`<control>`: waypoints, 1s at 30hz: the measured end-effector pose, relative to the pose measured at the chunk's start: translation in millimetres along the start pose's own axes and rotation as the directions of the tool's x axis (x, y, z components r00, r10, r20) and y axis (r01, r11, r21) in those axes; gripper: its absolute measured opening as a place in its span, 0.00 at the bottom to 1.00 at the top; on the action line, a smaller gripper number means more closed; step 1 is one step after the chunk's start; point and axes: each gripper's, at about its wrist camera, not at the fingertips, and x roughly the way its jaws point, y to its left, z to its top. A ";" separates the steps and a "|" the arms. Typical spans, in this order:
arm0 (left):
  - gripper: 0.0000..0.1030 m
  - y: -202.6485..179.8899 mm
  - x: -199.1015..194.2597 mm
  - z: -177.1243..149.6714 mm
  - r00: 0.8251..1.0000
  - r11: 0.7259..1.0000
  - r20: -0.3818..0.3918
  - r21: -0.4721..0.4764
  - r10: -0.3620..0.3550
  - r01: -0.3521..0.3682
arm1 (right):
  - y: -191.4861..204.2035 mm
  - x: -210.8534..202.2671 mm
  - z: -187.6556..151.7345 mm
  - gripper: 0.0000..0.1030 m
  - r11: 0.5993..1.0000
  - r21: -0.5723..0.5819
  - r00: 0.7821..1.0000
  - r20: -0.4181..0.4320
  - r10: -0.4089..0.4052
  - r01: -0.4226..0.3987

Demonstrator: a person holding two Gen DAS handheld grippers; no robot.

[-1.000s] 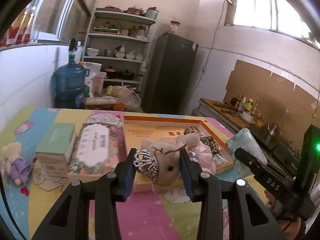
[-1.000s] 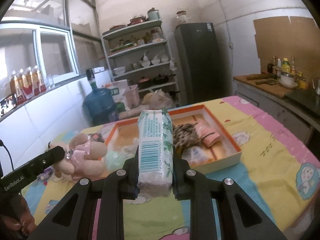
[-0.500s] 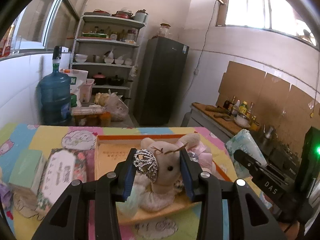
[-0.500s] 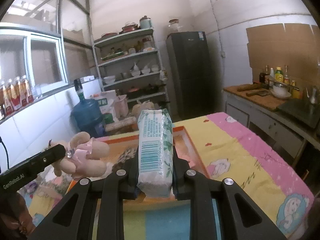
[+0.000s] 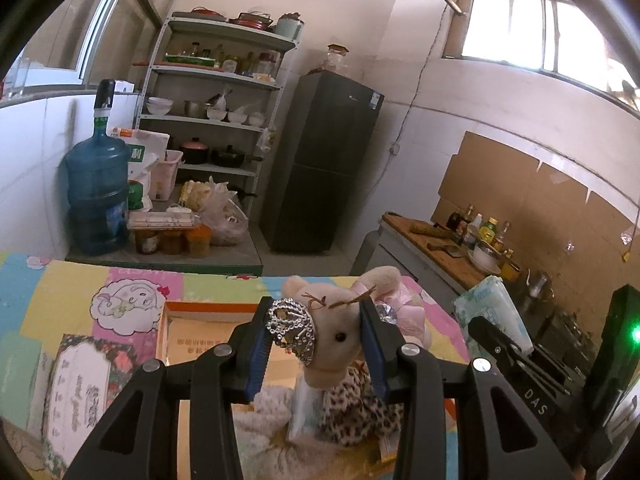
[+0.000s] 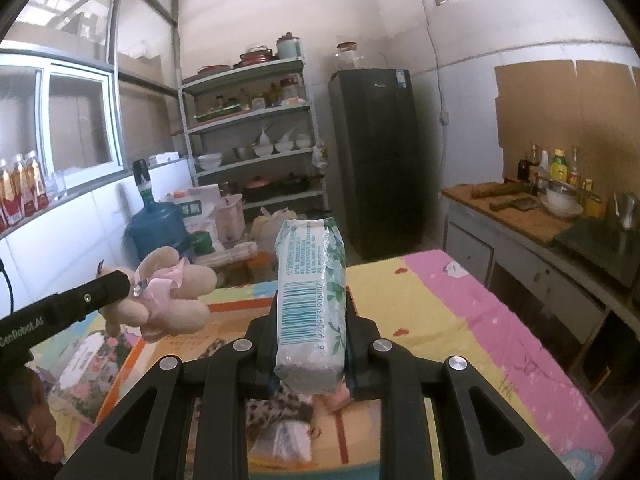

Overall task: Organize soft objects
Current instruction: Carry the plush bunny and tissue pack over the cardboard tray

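My left gripper (image 5: 316,344) is shut on a beige plush bear (image 5: 340,332) with a silver crown and pink dress, held above the orange-rimmed box (image 5: 200,307). The bear also shows in the right wrist view (image 6: 172,300). My right gripper (image 6: 312,340) is shut on a white and green tissue pack (image 6: 312,300), also held above the box (image 6: 236,306). The pack shows in the left wrist view (image 5: 494,312). In the box lie a leopard-print cloth (image 5: 356,412), a white fluffy cloth (image 5: 272,408) and a small packet (image 6: 286,440).
A flowered tissue box (image 5: 76,384) lies left of the orange box on the colourful tablecloth (image 6: 460,320). Behind the table stand a blue water jug (image 5: 98,188), a shelf rack (image 5: 216,120), a dark fridge (image 5: 324,160) and a counter (image 6: 532,224) at right.
Both grippers have risen and moved forward over the box with their loads. The box and its contents now sit low in both views. The grips are unchanged.
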 end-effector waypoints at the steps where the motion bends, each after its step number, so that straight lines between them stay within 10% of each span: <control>1: 0.41 -0.3 3.5 0.7 1.000 1.000 -0.003 -0.003 0.003 -0.003 | 0.5 6.2 1.8 0.23 1.000 -0.005 1.000 -0.008 0.003 -0.003; 30: 0.41 50.5 112.8 -33.4 0.953 0.968 -0.290 -0.199 0.090 -0.152 | 6.6 133.9 -26.7 0.23 0.992 -0.008 0.935 -0.333 0.120 -0.130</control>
